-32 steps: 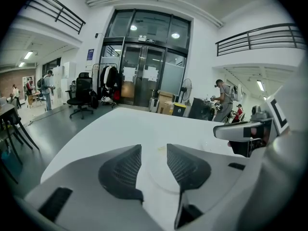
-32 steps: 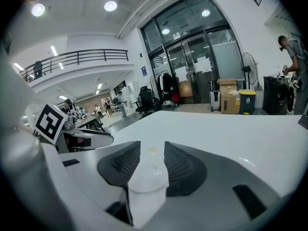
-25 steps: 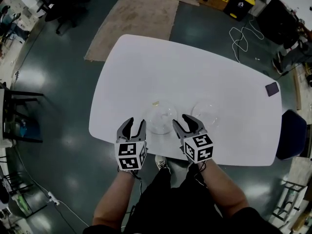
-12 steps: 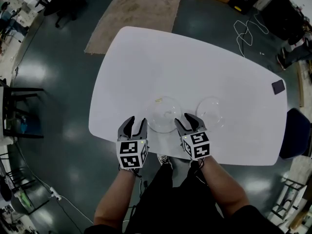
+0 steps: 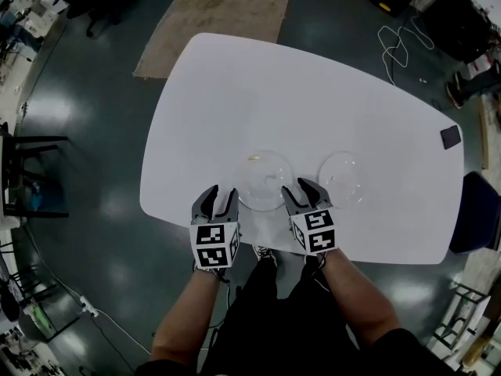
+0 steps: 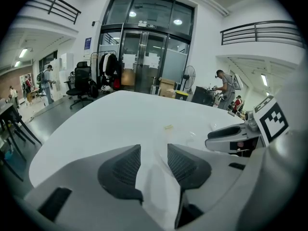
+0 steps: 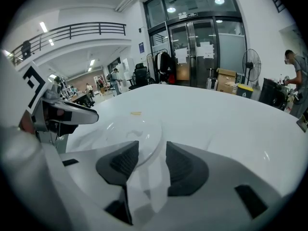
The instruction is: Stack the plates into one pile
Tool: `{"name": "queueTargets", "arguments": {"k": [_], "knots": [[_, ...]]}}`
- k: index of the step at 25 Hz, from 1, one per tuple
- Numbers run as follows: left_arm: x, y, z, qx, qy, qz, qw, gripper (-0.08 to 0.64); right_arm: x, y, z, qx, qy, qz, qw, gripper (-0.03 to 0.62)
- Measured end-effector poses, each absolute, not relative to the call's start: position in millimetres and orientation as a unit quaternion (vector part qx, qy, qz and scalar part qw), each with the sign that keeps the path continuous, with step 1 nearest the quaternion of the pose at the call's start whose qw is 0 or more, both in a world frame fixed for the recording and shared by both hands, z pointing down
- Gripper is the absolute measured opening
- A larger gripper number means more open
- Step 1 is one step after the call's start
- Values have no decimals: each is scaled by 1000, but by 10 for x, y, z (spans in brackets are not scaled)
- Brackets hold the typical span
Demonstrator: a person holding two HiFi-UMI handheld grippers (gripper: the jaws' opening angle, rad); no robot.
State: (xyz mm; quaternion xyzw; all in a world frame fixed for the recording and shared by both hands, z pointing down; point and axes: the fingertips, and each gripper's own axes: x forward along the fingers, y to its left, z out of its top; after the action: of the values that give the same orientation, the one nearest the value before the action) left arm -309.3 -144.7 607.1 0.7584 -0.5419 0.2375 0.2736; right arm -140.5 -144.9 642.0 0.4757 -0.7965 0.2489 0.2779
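Observation:
Two clear plates lie on the white table (image 5: pixel 235 92): one (image 5: pixel 264 180) near the front edge, the other (image 5: pixel 342 177) to its right. My left gripper (image 5: pixel 220 193) hovers at the front edge, just left of the nearer plate, open, with only table between its fingers (image 6: pixel 154 150). My right gripper (image 5: pixel 300 188) stands between the two plates, also open and holding nothing. In the right gripper view the nearer plate (image 7: pixel 130 134) lies just ahead, and its rim reaches the left finger (image 7: pixel 120 162); I cannot tell whether they touch.
A small yellowish scrap (image 5: pixel 254 158) lies at the nearer plate's far rim. A dark flat object (image 5: pixel 449 137) rests at the table's right edge. A blue chair (image 5: pixel 473 214) stands to the right, a rug (image 5: pixel 227 14) and cables (image 5: pixel 399 41) beyond the table.
Both grippers have sunk toward the table's front edge, their jaws as wide as before. The plates have not moved.

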Motion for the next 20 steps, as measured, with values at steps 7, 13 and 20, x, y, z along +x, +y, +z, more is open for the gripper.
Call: {"name": "queueTargets", "arguments": {"k": [7, 13, 20], "knots": [[-3022, -1450, 6125, 760, -535, 235, 284, 181, -1376, -1471, 6442, 486, -790, 252, 278, 192], [-2951, -1439, 6181, 761, -524, 226, 308, 179, -1378, -1473, 6447, 488, -789, 251, 278, 192], [-2848, -1465, 6243, 757, -507, 199, 361, 179, -1383, -1478, 6446, 485, -790, 248, 280, 190]]}}
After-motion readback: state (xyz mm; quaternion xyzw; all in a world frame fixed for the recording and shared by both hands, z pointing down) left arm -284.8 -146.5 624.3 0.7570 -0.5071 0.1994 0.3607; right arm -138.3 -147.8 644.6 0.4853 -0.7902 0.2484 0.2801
